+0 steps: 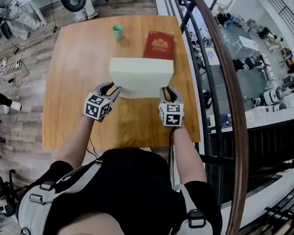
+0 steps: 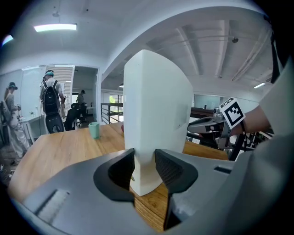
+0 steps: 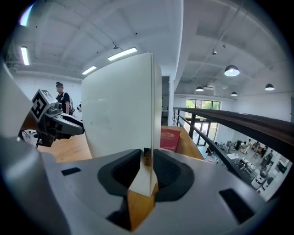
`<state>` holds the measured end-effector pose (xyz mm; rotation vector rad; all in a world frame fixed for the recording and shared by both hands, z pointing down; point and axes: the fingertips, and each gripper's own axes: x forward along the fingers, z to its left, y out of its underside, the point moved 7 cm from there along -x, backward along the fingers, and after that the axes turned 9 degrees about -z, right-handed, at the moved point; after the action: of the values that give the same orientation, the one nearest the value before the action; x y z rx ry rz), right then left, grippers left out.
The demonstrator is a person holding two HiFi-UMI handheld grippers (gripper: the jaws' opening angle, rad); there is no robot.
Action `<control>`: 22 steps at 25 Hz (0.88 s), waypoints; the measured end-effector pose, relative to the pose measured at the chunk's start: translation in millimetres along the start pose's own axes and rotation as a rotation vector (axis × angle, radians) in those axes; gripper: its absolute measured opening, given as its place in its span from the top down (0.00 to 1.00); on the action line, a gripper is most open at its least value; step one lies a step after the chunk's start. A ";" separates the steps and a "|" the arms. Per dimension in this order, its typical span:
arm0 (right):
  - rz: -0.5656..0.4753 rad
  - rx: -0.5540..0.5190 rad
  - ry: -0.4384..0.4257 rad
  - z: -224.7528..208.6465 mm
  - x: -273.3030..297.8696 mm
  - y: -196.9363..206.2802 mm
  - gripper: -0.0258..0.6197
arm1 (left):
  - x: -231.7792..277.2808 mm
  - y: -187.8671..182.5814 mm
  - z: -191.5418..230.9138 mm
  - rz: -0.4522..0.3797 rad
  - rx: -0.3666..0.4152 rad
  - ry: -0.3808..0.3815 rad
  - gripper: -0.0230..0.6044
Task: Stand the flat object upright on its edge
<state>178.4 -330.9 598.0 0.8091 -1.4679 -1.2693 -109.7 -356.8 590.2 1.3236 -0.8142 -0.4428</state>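
L gripper (image 2: 144, 166) & R gripper (image 3: 146, 166) both clamp white box (image 1: 141, 76); red book (image 1: 159, 45) print illegible.

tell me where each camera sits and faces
Head view: on the person's head, looking steeply down at the table; forearms show.
Left gripper view: on the left hand-held gripper, facing the green cup; own jaws show.
Right gripper view: on the right hand-held gripper, facing the red book; own jaws show.
All share the white flat object.

Box (image 1: 140, 76) seemingly on table (image 1: 77, 80); book (image 1: 159, 45), cup (image 1: 117, 31) behind.
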 end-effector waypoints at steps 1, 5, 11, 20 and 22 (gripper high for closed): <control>0.001 -0.005 0.000 -0.1 1.6 0.0 0.82 | -0.4 1.7 -0.3 0.001 -0.007 -0.003 0.74; 0.024 -0.012 0.013 -2.6 8.0 0.6 0.82 | 1.7 4.6 -0.7 0.013 -0.016 -0.015 0.75; 0.015 -0.002 0.023 -5.0 12.7 -0.9 0.82 | 1.7 4.5 -1.7 0.022 -0.028 -0.026 0.75; -0.067 0.014 0.039 -5.4 -12.0 -23.0 0.82 | -25.5 -14.6 -3.2 -0.103 -0.101 -0.119 0.75; -0.121 0.015 0.046 -3.2 -23.2 -36.1 0.82 | -39.2 -28.4 -3.2 -0.150 -0.090 -0.155 0.75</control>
<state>183.8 -318.7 557.0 0.9430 -1.4109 -1.3221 -128.6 -333.3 552.2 1.2825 -0.8155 -0.6997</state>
